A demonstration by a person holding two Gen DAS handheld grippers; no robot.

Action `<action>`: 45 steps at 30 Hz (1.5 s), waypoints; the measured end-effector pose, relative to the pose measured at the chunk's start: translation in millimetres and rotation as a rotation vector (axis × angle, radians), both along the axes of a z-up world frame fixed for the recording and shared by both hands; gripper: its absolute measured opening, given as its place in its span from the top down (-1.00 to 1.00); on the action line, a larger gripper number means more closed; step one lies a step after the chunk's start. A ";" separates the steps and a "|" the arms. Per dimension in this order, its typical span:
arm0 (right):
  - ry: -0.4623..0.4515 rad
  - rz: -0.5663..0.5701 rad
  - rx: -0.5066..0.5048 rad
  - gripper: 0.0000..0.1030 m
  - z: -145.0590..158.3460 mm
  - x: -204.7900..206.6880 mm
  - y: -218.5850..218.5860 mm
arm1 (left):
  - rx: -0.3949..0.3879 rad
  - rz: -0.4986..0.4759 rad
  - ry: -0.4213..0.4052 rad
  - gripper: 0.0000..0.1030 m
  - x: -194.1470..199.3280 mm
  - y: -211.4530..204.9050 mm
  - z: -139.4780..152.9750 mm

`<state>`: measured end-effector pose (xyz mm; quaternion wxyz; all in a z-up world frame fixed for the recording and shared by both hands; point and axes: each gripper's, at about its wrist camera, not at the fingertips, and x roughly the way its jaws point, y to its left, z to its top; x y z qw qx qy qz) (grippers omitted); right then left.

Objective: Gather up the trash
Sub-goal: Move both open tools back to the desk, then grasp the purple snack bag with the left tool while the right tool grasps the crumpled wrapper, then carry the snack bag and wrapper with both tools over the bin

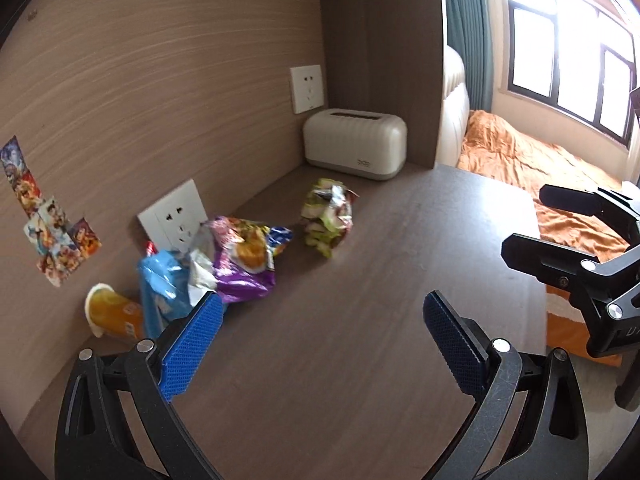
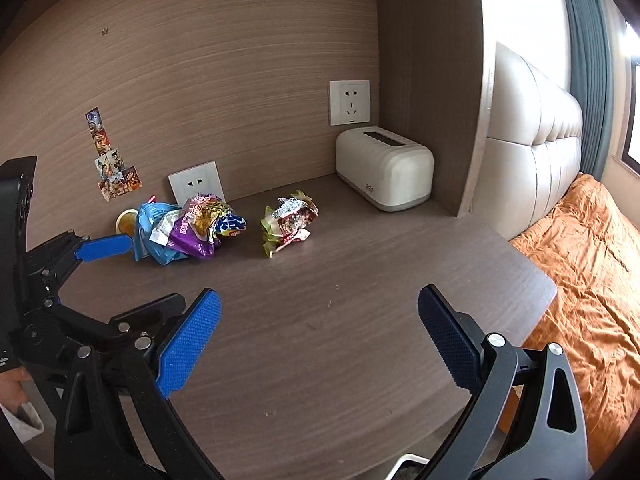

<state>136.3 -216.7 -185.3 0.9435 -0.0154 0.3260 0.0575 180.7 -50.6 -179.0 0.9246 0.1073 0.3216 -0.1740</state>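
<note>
On the wooden desk (image 2: 360,320), set in a panelled alcove, the trash lies along the back wall: a purple snack bag (image 1: 244,264) overlapping a blue wrapper (image 1: 162,292), an orange cup (image 1: 114,316) tipped on its side just beside them, and a crumpled green wrapper (image 1: 328,216) lying apart, nearer the white tissue box (image 1: 356,144) in the corner. Left gripper (image 1: 320,344) hovers above the desk surface with its blue fingers (image 1: 196,340) spread wide and nothing between them; its left finger reaches toward the blue wrapper, though contact cannot be judged. Right gripper (image 2: 320,336) likewise has its fingers spread and empty, well short of the green wrapper. The step in hand appears to be the approach before a first pick. The next move would call for lowering one gripper over a single wrapper, probably the isolated green one, and closing on a raised fold, since thin crumpled film may slide or spring back. A white rim (image 2: 408,466) at the lower edge of the right wrist view may be a bin, but this cannot be confirmed.
</note>
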 end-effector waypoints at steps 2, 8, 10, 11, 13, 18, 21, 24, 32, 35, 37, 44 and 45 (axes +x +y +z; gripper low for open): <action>-0.002 -0.008 -0.007 -0.91 -1.3 16.3 5.9 | 0.024 0.003 -0.019 -0.91 17.1 6.4 -0.5; 0.012 -0.016 0.014 -0.91 -8.9 66.8 16.1 | 0.116 0.019 -0.070 -0.91 66.5 4.1 -6.2; 0.027 -0.020 0.019 -0.91 -14.6 85.5 19.7 | 0.147 0.037 -0.070 -0.91 81.5 3.8 -10.5; 0.033 -0.023 0.020 -0.91 -18.0 95.3 21.7 | 0.155 0.039 -0.062 -0.91 88.3 4.2 -13.0; 0.053 -0.029 0.015 -0.91 -26.6 114.9 26.4 | 0.170 0.048 -0.038 -0.91 101.1 4.6 -19.9; 0.108 -0.039 -0.004 -0.91 -53.6 158.6 40.0 | 0.185 0.036 0.056 -0.91 126.6 7.4 -40.8; 0.160 -0.047 0.018 -0.91 -69.6 177.9 42.0 | 0.191 0.026 0.075 -0.90 134.5 8.3 -49.4; 0.217 -0.049 0.042 -0.55 -83.8 188.4 41.9 | 0.217 0.017 0.075 -0.66 137.7 5.7 -56.0; 0.176 -0.035 0.080 -0.17 -64.4 147.5 22.5 | 0.127 0.030 0.057 -0.50 117.1 15.5 -43.4; 0.150 -0.009 0.079 -0.17 -48.3 118.8 10.1 | 0.041 0.005 0.058 -0.50 95.5 24.9 -24.5; 0.135 0.015 0.062 -0.17 -36.4 95.8 2.1 | -0.002 -0.032 0.039 -0.50 76.7 25.6 -10.2; 0.142 0.012 -0.018 -0.18 -5.8 21.7 -36.3 | -0.028 -0.282 -0.011 -0.50 14.2 -8.6 17.1; 0.150 0.002 -0.023 -0.18 -4.5 15.1 -44.3 | -0.030 -0.325 -0.016 -0.50 5.5 -16.6 18.2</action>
